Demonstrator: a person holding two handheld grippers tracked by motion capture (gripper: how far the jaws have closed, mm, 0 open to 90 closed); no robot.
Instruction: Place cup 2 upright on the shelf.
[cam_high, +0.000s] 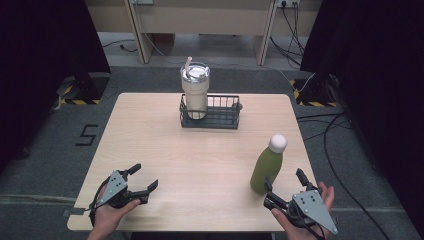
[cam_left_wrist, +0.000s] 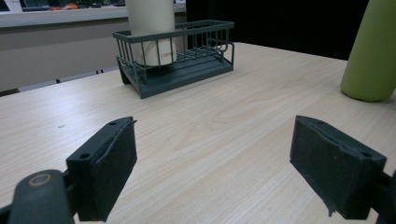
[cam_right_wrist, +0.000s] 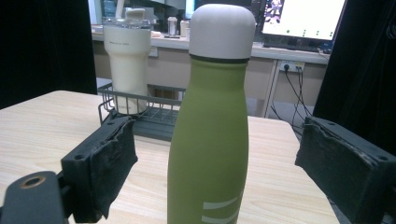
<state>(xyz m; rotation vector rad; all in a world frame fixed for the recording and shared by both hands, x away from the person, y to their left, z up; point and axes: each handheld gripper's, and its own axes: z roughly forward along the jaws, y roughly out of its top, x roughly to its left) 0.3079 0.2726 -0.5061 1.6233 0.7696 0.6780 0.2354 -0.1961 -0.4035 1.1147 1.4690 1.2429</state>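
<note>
Pale wood-grain bench (cam_high: 200, 165) lay under both your hands, with dark curtains at either side and grey carpet around it.

Nearest you, your right gripper (cam_high: 289, 190) sat at the bench's near right corner with its jaws wide apart, nothing between the pads but air, and the green bottle (cam_high: 267, 165) stood upright just ahead of it. In the right gripper view the green bottle (cam_right_wrist: 208, 140) stood between the two jaws yet touched neither pad. Its white cap (cam_right_wrist: 222, 31) sat well above them. Your left gripper (cam_high: 139, 181) rested at the near left, jaws likewise spread and empty, well apart from the bottle.

My worry was the bottle itself: tall, narrow, smooth-sided and standing near the right edge of the bench. If you had closed with one pad arriving first, that pad would likely have pushed the body sideways and tipped it, perhaps off the bench. The pads also sat low on the body, so a lift from there could have let the top-heavy bottle swing or slip through the grip.

Farther off, the dark wire basket (cam_high: 210, 112) held a cream tumbler (cam_high: 194, 90) with lid and straw at its left end, leaving the right end free. Had you carried the bottle there tilted, its base might have caught the basket rim, or its side knocked the tumbler.
</note>
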